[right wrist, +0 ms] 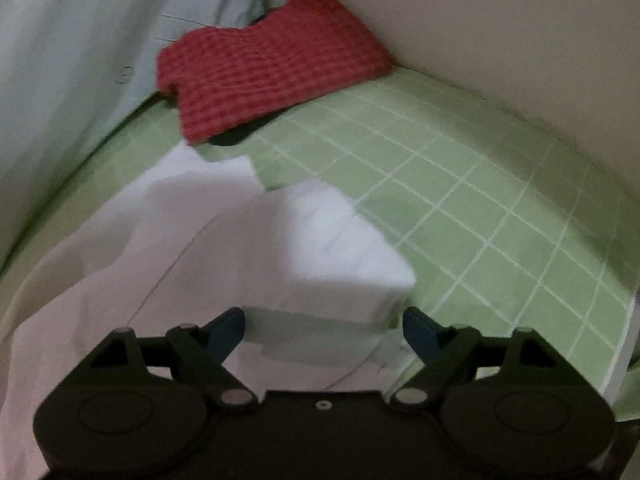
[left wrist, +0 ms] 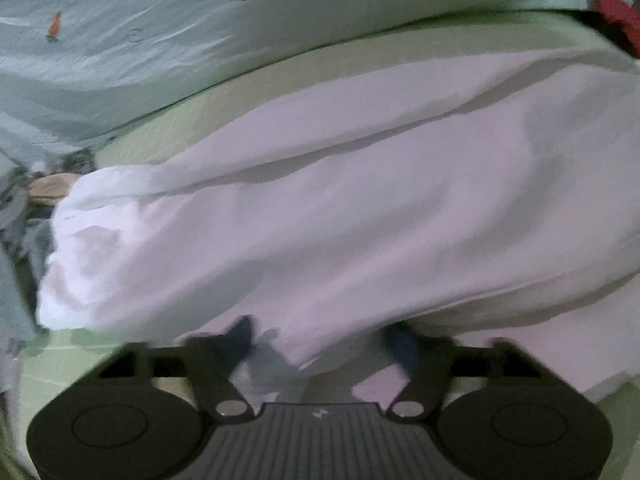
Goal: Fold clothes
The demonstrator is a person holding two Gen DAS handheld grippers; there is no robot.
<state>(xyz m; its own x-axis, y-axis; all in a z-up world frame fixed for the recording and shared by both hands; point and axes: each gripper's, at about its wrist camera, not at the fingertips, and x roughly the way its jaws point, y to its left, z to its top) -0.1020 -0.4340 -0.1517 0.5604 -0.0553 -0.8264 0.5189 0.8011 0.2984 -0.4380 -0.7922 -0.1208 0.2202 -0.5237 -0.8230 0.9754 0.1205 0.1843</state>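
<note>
A white garment (left wrist: 340,208) lies in long folds across the green checked bed sheet (left wrist: 168,128). My left gripper (left wrist: 324,340) is open, its jaws wide apart, and a hanging edge of the white cloth lies between and over the fingers. In the right wrist view the same white garment (right wrist: 248,248) ends in a squared, folded corner. My right gripper (right wrist: 324,330) is open right at that corner, with cloth between the blue fingertips (right wrist: 418,330).
A red checked cloth (right wrist: 272,68) lies at the far corner of the bed, also seen in the left wrist view (left wrist: 618,16). A pale printed quilt (left wrist: 160,32) is heaped along the far side. A beige wall (right wrist: 500,20) bounds the green sheet (right wrist: 480,208).
</note>
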